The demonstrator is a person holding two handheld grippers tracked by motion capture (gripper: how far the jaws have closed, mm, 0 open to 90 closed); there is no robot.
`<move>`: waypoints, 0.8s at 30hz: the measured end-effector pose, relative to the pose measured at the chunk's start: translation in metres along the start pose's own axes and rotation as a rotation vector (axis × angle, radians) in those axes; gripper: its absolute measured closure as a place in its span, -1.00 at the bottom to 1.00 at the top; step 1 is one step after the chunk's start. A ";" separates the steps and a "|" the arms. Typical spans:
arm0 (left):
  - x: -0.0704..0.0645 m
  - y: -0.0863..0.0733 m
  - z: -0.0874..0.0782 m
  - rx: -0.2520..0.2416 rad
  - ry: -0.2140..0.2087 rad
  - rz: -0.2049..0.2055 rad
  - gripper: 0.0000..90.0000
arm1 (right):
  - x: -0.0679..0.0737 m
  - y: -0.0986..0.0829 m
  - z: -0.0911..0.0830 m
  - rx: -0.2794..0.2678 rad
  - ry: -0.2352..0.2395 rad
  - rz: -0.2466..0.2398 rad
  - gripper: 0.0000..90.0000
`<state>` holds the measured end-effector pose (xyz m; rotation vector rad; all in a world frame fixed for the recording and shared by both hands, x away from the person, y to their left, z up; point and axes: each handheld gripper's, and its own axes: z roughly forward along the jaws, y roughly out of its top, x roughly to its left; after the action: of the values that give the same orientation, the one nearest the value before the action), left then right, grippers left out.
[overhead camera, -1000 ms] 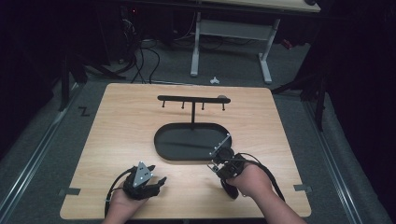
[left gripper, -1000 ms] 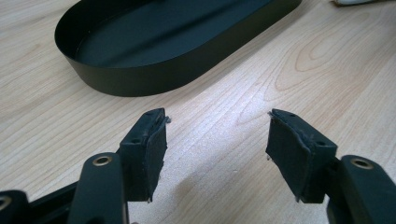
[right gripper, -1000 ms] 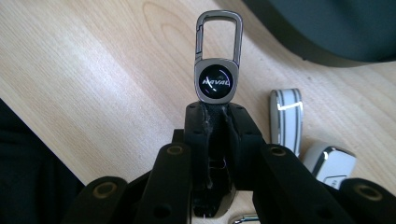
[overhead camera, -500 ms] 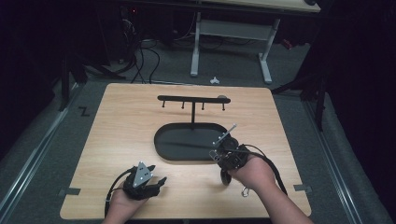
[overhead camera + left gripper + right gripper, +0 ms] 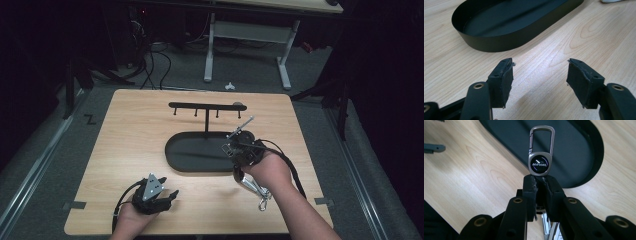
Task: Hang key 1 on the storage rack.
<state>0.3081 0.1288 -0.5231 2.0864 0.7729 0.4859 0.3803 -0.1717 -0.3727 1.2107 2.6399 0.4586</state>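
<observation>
now, left to right: the left gripper rests on the table near its front edge as before, jaws apart and empty. the right gripper has lifted over the black tray, clamped on the haval keychain, carabiner up, likely bound for the hook rack.
</observation>
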 end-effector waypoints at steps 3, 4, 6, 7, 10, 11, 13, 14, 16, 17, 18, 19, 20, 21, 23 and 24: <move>0.000 0.000 0.000 0.000 0.000 -0.001 -0.16 | -0.001 0.005 -0.002 -0.011 0.003 0.004 0.80; 0.000 0.000 0.000 0.000 -0.001 0.000 -0.16 | -0.001 0.007 -0.003 -0.010 0.000 0.004 0.80; 0.000 0.000 0.000 0.003 -0.002 0.000 -0.16 | -0.002 0.009 -0.003 -0.016 -0.001 0.003 0.80; 0.000 0.000 0.000 0.002 -0.001 0.000 -0.16 | -0.003 0.012 -0.004 -0.018 -0.002 0.006 0.80; 0.000 0.000 0.000 0.001 -0.001 0.000 -0.16 | -0.004 0.015 -0.005 -0.023 -0.007 0.007 0.80; 0.000 0.000 0.000 0.001 -0.001 -0.001 -0.16 | -0.004 0.016 -0.005 -0.022 -0.006 0.019 0.80; 0.000 0.000 0.000 0.001 -0.002 -0.002 -0.16 | -0.005 0.019 -0.006 -0.024 -0.012 0.019 0.80; 0.000 0.000 0.000 0.001 -0.002 -0.001 -0.16 | -0.006 0.020 -0.005 -0.030 -0.010 0.012 0.80; 0.000 0.000 0.000 0.002 -0.003 -0.001 -0.16 | -0.007 0.022 -0.006 -0.035 -0.009 0.013 0.80; 0.000 0.000 0.000 0.002 -0.003 -0.001 -0.16 | -0.007 0.024 -0.006 -0.035 -0.014 0.017 0.80; 0.000 0.000 0.000 0.001 -0.004 -0.002 -0.16 | -0.007 0.025 -0.006 -0.038 -0.017 0.013 0.80; 0.000 0.000 0.000 0.002 -0.004 -0.001 -0.16 | -0.007 0.027 -0.007 -0.040 -0.017 0.017 0.80; 0.000 0.000 0.000 0.002 -0.005 0.000 -0.16 | -0.008 0.028 -0.007 -0.044 -0.023 0.010 0.80; 0.000 0.000 -0.001 0.004 -0.006 0.002 -0.16 | -0.009 0.030 -0.008 -0.048 -0.017 0.015 0.80; 0.000 0.000 -0.001 0.004 -0.006 0.002 -0.16 | -0.010 0.033 -0.009 -0.059 -0.019 0.019 0.80; 0.000 0.000 -0.001 0.005 -0.007 0.002 -0.16 | -0.010 0.034 -0.010 -0.060 -0.022 0.026 0.81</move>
<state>0.3078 0.1294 -0.5228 2.0929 0.7693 0.4781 0.4076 -0.1600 -0.3507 1.2268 2.5755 0.5228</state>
